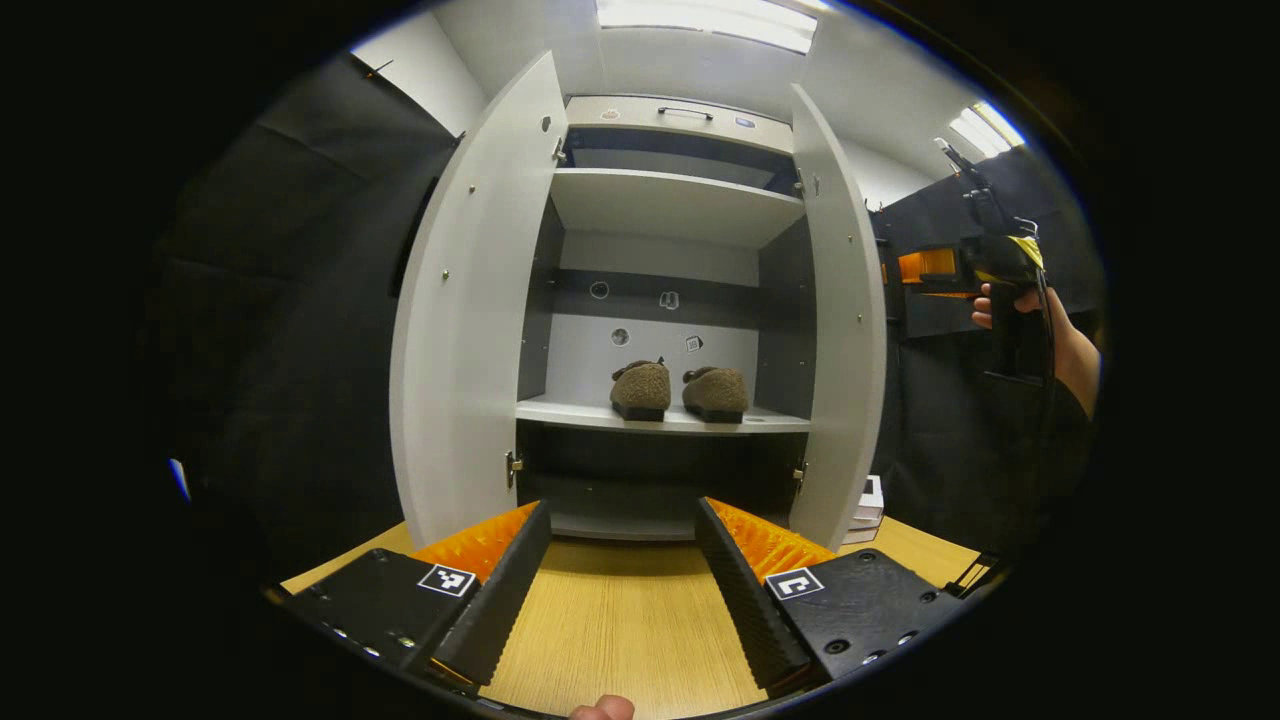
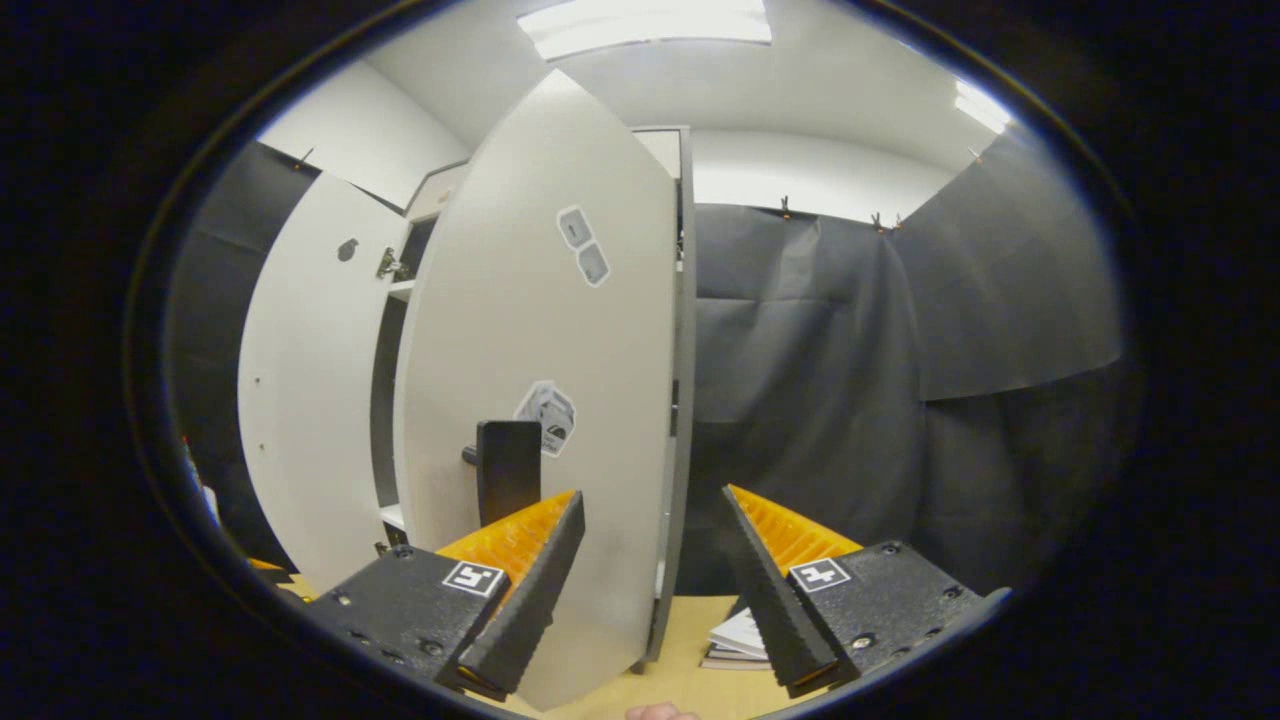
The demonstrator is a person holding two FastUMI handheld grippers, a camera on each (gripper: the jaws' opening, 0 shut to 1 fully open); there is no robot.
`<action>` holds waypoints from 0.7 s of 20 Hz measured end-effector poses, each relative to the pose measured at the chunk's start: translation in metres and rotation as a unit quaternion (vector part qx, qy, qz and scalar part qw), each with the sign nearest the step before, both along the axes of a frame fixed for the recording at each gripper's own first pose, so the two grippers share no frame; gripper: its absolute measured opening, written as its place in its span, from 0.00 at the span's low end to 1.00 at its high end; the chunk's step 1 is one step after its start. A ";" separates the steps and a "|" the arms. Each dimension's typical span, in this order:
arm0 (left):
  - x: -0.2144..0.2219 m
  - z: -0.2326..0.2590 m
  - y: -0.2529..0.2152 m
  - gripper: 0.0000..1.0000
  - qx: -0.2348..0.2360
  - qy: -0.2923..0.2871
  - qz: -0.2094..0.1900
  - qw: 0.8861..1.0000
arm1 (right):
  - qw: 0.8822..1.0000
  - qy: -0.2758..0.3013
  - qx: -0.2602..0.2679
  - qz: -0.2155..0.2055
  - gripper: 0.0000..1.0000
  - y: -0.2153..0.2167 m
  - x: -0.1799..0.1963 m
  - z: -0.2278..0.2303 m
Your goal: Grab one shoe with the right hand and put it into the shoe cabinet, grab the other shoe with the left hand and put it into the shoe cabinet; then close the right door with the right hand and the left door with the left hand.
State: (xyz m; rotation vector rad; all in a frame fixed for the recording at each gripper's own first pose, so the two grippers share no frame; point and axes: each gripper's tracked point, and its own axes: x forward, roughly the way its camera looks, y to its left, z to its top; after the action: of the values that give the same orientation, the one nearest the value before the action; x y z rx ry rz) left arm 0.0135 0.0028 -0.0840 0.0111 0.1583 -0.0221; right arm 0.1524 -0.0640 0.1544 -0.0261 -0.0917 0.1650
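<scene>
Standing open on both sides, the shoe cabinet (image 1: 680, 205) holds both shoes on its middle shelf (image 1: 570, 412): the left shoe (image 1: 641, 389) and the right shoe (image 1: 716, 393) sit side by side, near each other but apart, toes toward the camera. Judged from this, the placing steps are done and the doors remain.

Left gripper (image 1: 622, 575): fingers spread, nothing between them, held over the wooden table (image 1: 620, 640) in front of the cabinet, well short of the left door (image 1: 470, 310).

Right gripper (image 2: 650, 570): fingers spread, empty, facing the outer face of the right door (image 2: 545, 400). The left gripper view shows it farther off, in a hand (image 1: 1005, 300) outboard of the right door (image 1: 840, 320). A dark handle (image 2: 508, 470) stands out from the panel just beyond the left finger; contact cannot be told.

Handling, as a judgement:
- Door is a stiff, flat, smooth panel on hinges; likely light and free-swinging.
- A pinch on the face would slip. Better to push flat on the outer face near the free edge or handle, far from the hinges.
- A hard shove may bounce it back off the frame.

A stack of books (image 2: 735, 640) lies on the table near the door's foot; whether it obstructs the swing cannot be told.
</scene>
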 end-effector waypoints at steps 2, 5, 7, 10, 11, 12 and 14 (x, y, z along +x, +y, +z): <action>-0.002 0.001 0.007 0.90 0.004 0.000 0.007 1.000 | 1.000 0.006 0.013 0.024 0.89 0.024 0.009 -0.002; -0.006 0.003 0.017 0.90 0.009 -0.004 0.018 1.000 | 0.999 0.009 0.015 0.048 0.90 0.062 0.028 -0.005; -0.008 0.002 0.023 0.90 0.013 -0.003 0.023 1.000 | 0.999 0.006 0.014 0.046 0.90 0.079 0.042 -0.006; -0.010 0.000 0.028 0.90 0.011 0.003 0.028 1.000 | 0.999 0.005 0.021 0.039 0.90 0.088 0.051 -0.007; -0.011 0.000 0.028 0.90 0.010 0.004 0.028 1.000 | 0.999 0.003 0.022 0.035 0.90 0.085 0.051 -0.006; -0.010 -0.001 0.028 0.90 0.010 0.005 0.026 1.000 | 0.999 0.001 0.023 0.029 0.90 0.082 0.049 -0.007; -0.009 -0.002 0.026 0.90 0.007 0.006 0.022 1.000 | 1.000 -0.002 0.018 0.020 0.92 0.076 0.042 -0.005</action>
State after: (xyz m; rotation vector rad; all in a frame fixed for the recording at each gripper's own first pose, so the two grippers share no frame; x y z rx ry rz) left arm 0.0042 0.0286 -0.0857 0.0216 0.1704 0.0222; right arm 0.1942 0.0124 0.1493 0.0104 -0.0984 0.2026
